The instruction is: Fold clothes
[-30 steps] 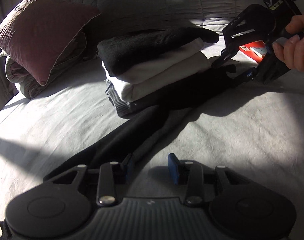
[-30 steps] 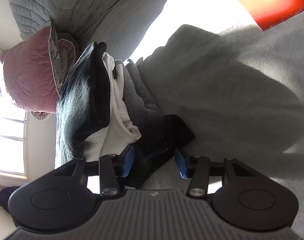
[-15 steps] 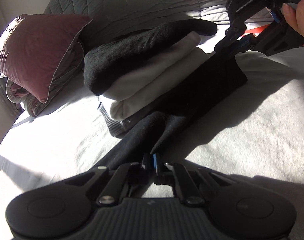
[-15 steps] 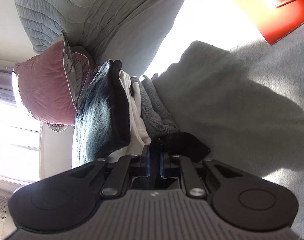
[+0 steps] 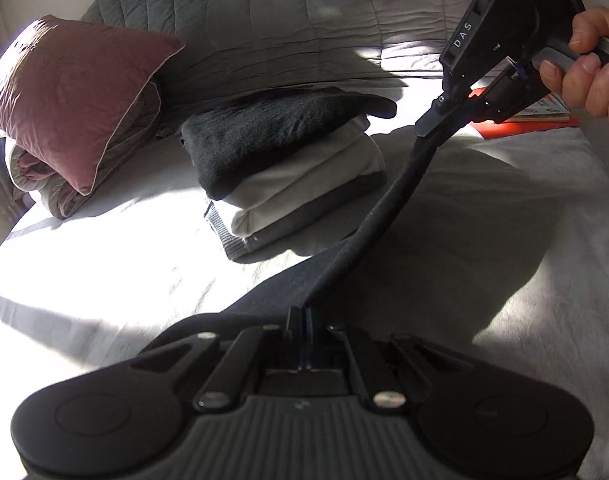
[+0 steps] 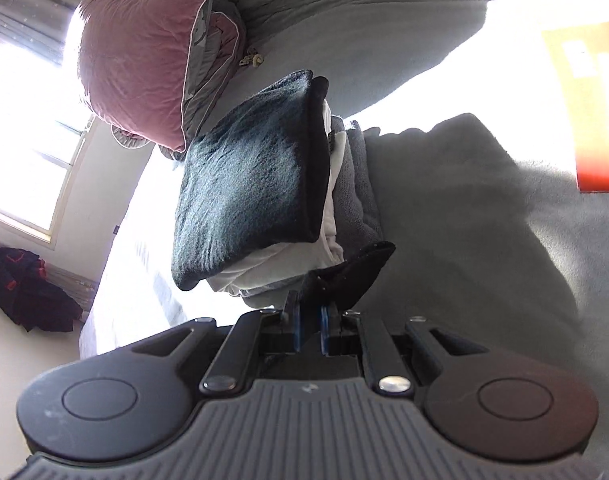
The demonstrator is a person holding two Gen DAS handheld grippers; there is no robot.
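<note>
A long black garment [image 5: 388, 200] hangs stretched in the air between my two grippers, above the grey bed. My left gripper [image 5: 304, 314] is shut on its near end. My right gripper [image 5: 434, 122] is shut on its far end, held higher at the upper right; in the right wrist view the right gripper [image 6: 309, 312] pinches the black cloth [image 6: 352, 272]. A stack of folded clothes [image 5: 288, 168], black on top, white and grey below, lies on the bed to the left of the garment; it also shows in the right wrist view [image 6: 256, 200].
A maroon pillow [image 5: 76, 96] on a rolled quilt lies at the left. A grey quilted duvet [image 5: 264, 20] is bunched at the back. A red and orange book [image 5: 532, 114] lies at the right. Dark clothing [image 6: 28, 288] lies on the floor by the window.
Both grippers closed on the ends of the black garment, which lay on the bed, then lifted it. It now hangs taut between them, clear of the folded stack.
</note>
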